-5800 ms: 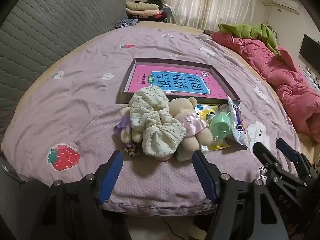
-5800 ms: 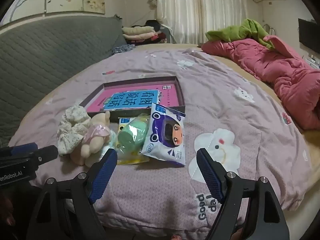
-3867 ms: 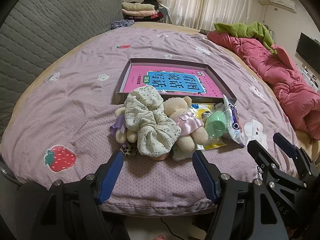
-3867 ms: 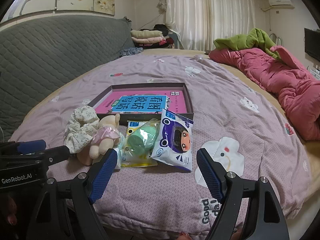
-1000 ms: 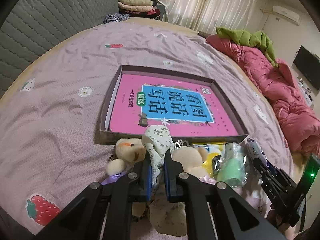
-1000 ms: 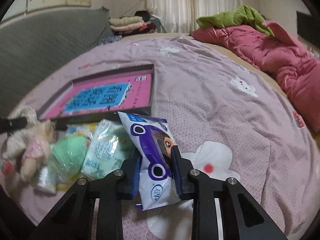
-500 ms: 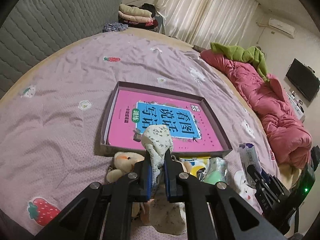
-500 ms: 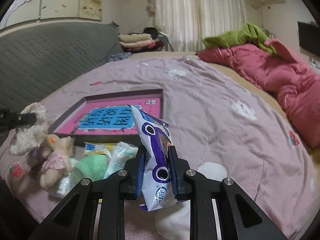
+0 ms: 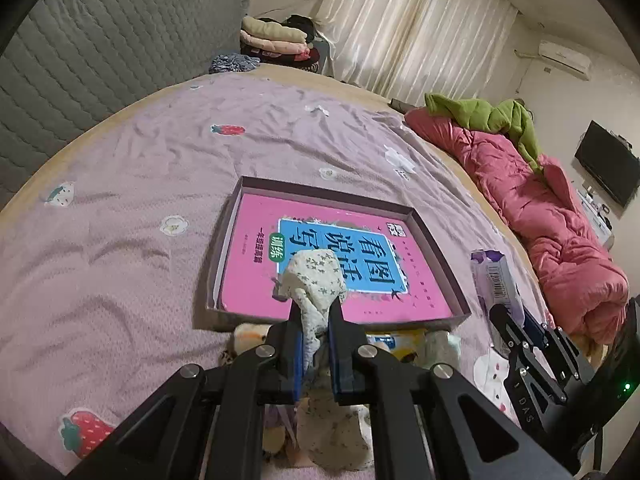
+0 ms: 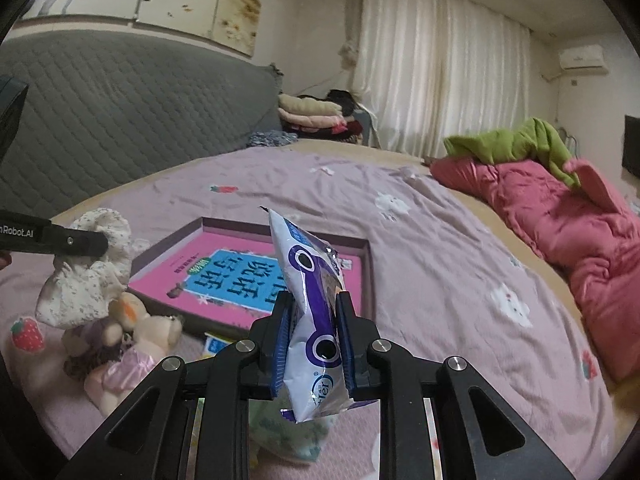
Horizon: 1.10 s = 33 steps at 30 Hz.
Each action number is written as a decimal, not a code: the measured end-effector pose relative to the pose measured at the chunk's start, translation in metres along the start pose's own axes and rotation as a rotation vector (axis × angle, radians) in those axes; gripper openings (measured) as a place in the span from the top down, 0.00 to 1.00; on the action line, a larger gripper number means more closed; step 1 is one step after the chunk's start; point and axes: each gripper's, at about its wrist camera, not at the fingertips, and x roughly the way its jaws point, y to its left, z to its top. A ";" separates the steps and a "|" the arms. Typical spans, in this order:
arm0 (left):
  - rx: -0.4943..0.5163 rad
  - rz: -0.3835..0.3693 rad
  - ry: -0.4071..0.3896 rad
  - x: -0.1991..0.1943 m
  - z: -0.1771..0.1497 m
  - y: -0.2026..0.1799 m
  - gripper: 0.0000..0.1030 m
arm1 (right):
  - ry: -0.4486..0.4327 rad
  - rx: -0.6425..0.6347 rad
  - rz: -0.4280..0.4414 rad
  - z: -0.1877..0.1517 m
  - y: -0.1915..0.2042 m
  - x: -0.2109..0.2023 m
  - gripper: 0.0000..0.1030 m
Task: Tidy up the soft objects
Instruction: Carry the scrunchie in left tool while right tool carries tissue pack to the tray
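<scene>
My left gripper (image 9: 314, 312) is shut on a cream floral scrunchie (image 9: 314, 276), which hangs above the front edge of a shallow purple box (image 9: 328, 196) with a pink book inside. My right gripper (image 10: 314, 308) is shut on a white and purple wipes pack (image 10: 310, 280), held upright above the bed, right of the left one. In the right wrist view the scrunchie (image 10: 92, 276) dangles from the left gripper (image 10: 92, 245) over two small teddy bears (image 10: 140, 328). The left wrist view shows the pack (image 9: 494, 280) in the right gripper (image 9: 516, 320).
A green item in a clear packet (image 10: 288, 432) lies under the right gripper beside a yellow packet (image 9: 396, 340). A pink quilt (image 10: 580, 232) is heaped on the bed's right side. A grey padded headboard (image 10: 120, 112) runs along the left, with folded clothes (image 10: 312, 114) behind.
Both grippers, open several seconds ago, have shut on their items. Over the last second the right one lifted the wipes pack off the bed and turned it upright; the scrunchie rose slightly.
</scene>
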 end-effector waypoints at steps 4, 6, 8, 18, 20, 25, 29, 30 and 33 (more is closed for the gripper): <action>-0.013 0.008 -0.014 0.004 0.007 0.005 0.90 | -0.004 -0.004 0.009 0.004 0.000 0.010 0.79; -0.022 0.014 -0.019 0.007 0.010 0.008 0.90 | -0.010 -0.002 0.010 0.006 -0.001 0.014 0.79; -0.030 0.017 -0.023 0.011 0.013 0.010 0.90 | -0.019 -0.003 0.008 0.009 -0.002 0.019 0.79; -0.043 0.029 -0.036 0.032 0.031 0.017 0.90 | -0.019 0.006 -0.002 0.023 -0.013 0.056 0.79; -0.049 0.028 -0.039 0.037 0.036 0.019 0.90 | -0.013 0.007 0.000 0.024 -0.013 0.061 0.79; -0.045 0.039 -0.035 0.053 0.047 0.021 0.90 | 0.045 -0.007 -0.030 0.021 -0.013 0.086 0.79; -0.046 0.048 -0.016 0.068 0.050 0.020 0.90 | 0.098 -0.007 -0.033 0.016 -0.014 0.104 0.79; -0.046 0.048 -0.007 0.072 0.049 0.020 0.90 | 0.110 -0.005 -0.035 0.014 -0.014 0.108 0.79; -0.042 0.057 0.013 0.083 0.048 0.020 0.90 | 0.145 -0.004 -0.035 0.008 -0.015 0.115 0.79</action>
